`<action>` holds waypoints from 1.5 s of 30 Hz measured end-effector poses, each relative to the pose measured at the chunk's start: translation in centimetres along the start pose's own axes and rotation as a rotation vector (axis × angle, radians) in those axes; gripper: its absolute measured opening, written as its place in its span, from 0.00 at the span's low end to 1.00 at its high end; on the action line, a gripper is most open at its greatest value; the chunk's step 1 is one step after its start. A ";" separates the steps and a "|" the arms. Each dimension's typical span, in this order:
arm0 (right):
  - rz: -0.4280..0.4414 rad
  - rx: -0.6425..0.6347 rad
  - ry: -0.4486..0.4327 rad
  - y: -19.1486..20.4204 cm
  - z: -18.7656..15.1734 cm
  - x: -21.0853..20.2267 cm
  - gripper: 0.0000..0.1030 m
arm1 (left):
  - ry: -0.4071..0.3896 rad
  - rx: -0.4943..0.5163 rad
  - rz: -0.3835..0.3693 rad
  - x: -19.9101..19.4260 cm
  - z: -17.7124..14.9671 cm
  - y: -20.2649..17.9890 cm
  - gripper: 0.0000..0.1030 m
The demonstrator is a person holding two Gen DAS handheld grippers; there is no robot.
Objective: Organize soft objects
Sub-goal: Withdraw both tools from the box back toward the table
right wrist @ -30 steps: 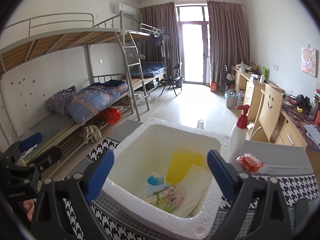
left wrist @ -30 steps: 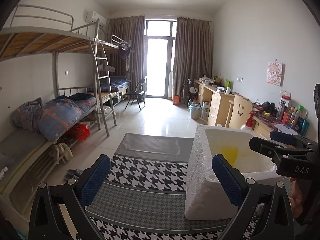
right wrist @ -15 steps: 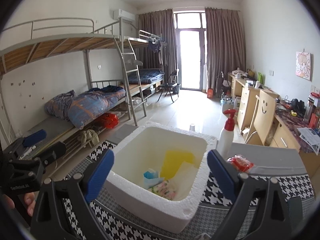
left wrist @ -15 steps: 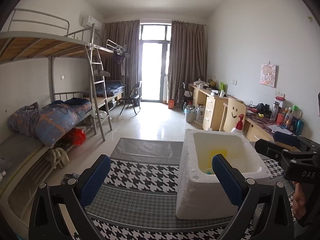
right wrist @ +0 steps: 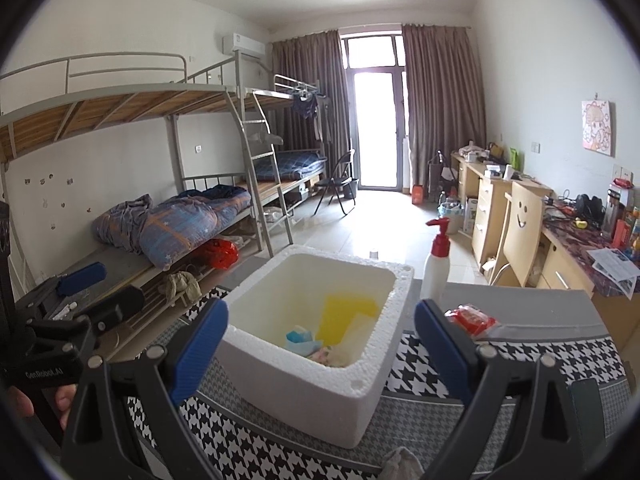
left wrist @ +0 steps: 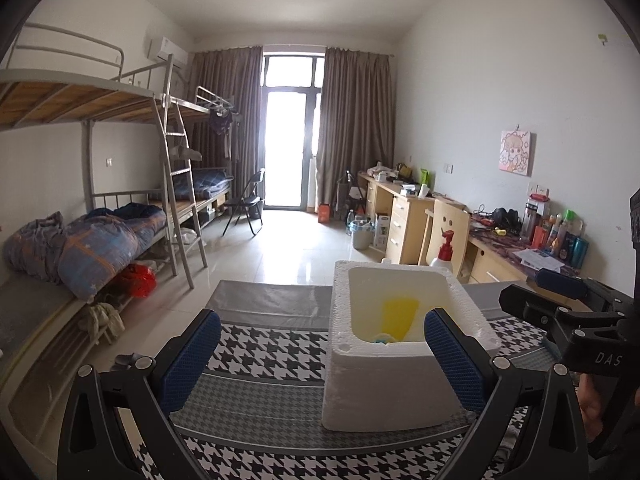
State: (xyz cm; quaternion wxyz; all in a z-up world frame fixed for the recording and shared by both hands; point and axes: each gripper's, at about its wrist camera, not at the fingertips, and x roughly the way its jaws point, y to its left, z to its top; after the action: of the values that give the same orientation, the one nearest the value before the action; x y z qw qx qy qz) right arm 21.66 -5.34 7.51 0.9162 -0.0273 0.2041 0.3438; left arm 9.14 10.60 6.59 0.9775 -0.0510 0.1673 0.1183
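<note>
Houndstooth-patterned worktop (right wrist: 532,364) carries a white foam box (right wrist: 320,380), light, stiff and crumbly by its look. Inside it lie a yellow sheet (right wrist: 346,312), a blue packet (right wrist: 298,336) and pale soft items, limp and best pinched at an edge. A red packet (right wrist: 472,318) lies just right of the box. Left claw (left wrist: 320,364) and right claw (right wrist: 320,354) both stand apart, empty.

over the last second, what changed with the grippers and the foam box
Both grippers pulled back from the foam box, which now looks smaller and farther in both wrist views. Nothing was gripped or released: the left gripper and right gripper stay open and empty. The box, the yellow sheet inside, the pump bottle and the red packet lie as before.
</note>
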 end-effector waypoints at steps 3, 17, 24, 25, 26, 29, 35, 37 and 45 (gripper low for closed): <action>-0.003 0.006 -0.007 -0.2 -0.2 -0.7 0.93 | 0.000 0.010 -0.013 -0.2 0.0 -0.6 0.99; -0.046 0.018 -0.042 -1.1 -1.5 -3.7 0.93 | -0.015 0.022 -0.074 -1.7 -0.4 -2.7 0.99; -0.068 0.031 -0.067 -1.6 -2.1 -4.9 0.93 | -0.027 0.032 -0.101 -2.1 -0.5 -3.4 0.99; -0.073 0.029 -0.069 -1.7 -2.2 -5.0 0.93 | -0.028 0.033 -0.106 -2.1 -0.5 -3.5 0.99; -0.081 0.026 -0.072 -1.7 -2.3 -5.2 0.93 | -0.025 0.035 -0.112 -2.1 -0.6 -3.7 0.99; -0.097 0.025 -0.078 -2.0 -2.6 -5.5 0.93 | -0.022 0.041 -0.135 -2.1 -0.8 -4.2 0.99; -0.126 0.032 -0.085 -2.4 -3.2 -6.2 0.93 | -0.039 0.053 -0.174 -2.3 -0.8 -4.9 0.99; -0.125 0.041 -0.089 -2.7 -3.4 -6.5 0.93 | -0.042 0.054 -0.176 -2.3 -0.8 -5.2 0.99; -0.146 0.058 -0.091 -3.4 -4.1 -7.4 0.93 | -0.032 0.066 -0.206 -2.1 -1.0 -6.1 0.99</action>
State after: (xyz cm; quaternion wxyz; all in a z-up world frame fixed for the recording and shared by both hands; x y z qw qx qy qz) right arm 17.39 -13.26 6.35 0.9475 -0.0001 0.1697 0.2711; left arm 8.45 4.11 6.77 0.9881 -0.0337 0.1495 0.0122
